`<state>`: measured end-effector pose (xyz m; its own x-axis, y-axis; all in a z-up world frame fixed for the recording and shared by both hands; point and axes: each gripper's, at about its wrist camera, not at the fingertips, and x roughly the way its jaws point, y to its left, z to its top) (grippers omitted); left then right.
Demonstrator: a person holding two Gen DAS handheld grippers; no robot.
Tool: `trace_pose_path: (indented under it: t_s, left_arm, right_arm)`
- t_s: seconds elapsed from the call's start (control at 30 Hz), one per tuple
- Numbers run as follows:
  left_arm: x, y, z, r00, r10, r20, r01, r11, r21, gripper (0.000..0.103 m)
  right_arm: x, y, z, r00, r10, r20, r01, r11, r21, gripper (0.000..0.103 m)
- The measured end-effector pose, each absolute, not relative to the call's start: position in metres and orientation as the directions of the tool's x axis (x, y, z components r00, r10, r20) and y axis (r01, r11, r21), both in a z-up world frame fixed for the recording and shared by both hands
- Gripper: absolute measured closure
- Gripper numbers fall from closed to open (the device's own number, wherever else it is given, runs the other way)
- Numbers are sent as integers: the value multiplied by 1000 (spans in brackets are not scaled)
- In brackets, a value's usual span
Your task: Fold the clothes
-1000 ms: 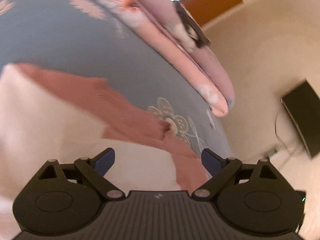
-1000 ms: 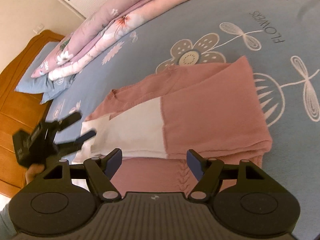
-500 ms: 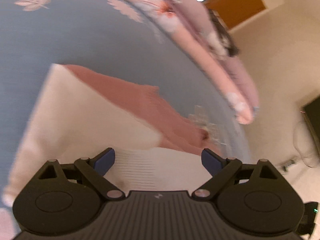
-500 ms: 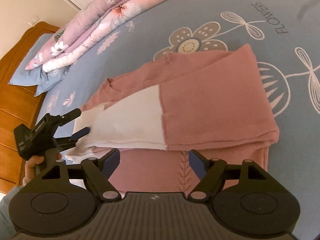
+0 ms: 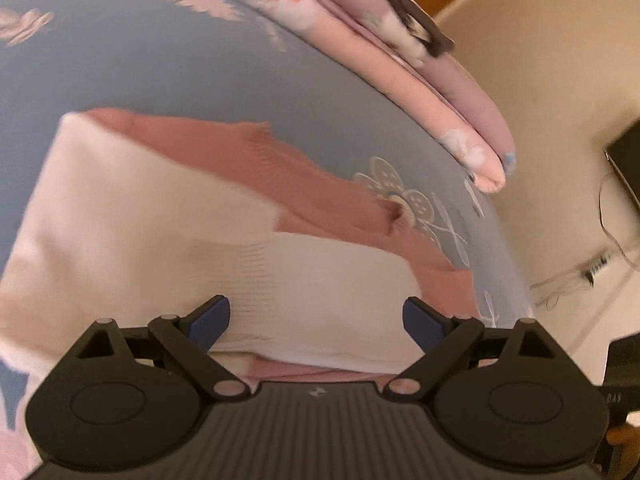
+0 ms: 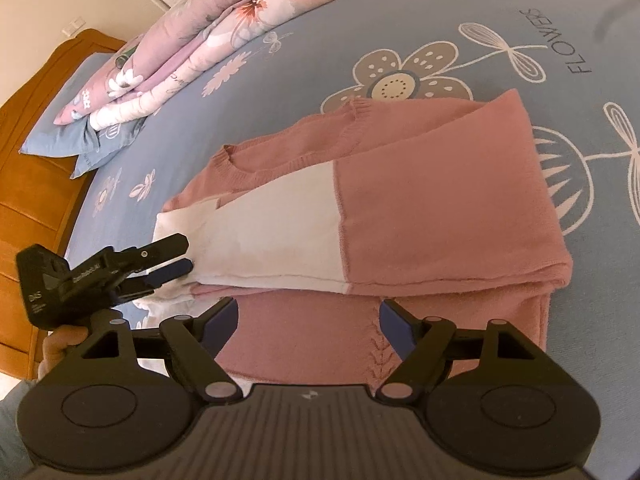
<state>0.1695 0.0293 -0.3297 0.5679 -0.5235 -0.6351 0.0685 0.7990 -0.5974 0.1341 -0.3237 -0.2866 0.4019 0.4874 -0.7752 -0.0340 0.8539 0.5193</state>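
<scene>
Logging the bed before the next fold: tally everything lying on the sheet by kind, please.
Sweaters: 1, the pink and white sweater
Folded quilts: 1, the floral quilt
Pillows: 1, the blue pillow
Total: 3, all on the blue sheet

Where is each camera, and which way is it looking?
Left wrist view: sits on the left gripper, looks across the pink and white sweater toward the folded quilt; only its own open fingers show.
Right wrist view: sits on the right gripper, looks over the sweater toward the wooden headboard; shows its own open fingers, the left gripper at the white sleeve end, and a hand.
Both share the sweater, quilt and blue flowered bedsheet.
</scene>
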Motion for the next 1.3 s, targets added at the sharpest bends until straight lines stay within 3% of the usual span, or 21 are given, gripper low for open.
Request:
trace_pose_path:
  t_s: [0.27,0.4,0.67,1.0,1.3]
  left_arm:
    - [147,45,-327,575,-475,-666,-5,812,-584,10]
    - [145,18,-323,546,-555,-627,88,783,-616,10]
    - [123,-26,-342,418,-639,-645,133,746,-653,10]
    - [64,-14,-357,375,-603,-704,-30,751,-660,10]
    - [7,32,-362,322,-564,-760,-179,753,-634,10]
  right_arm:
    - [128,-328,-284,405,481,-778,-18,855,519,20]
    - [124,-326,-282,400,489,-775,-29,852,523,19]
    - [111,-326,-285,383,496,-779,-27,849,527,17]
    - [71,-337,-334,309,504,-806,109,824,557,17]
    - [30,-370,-332,291,438,-851,212,838,503,17]
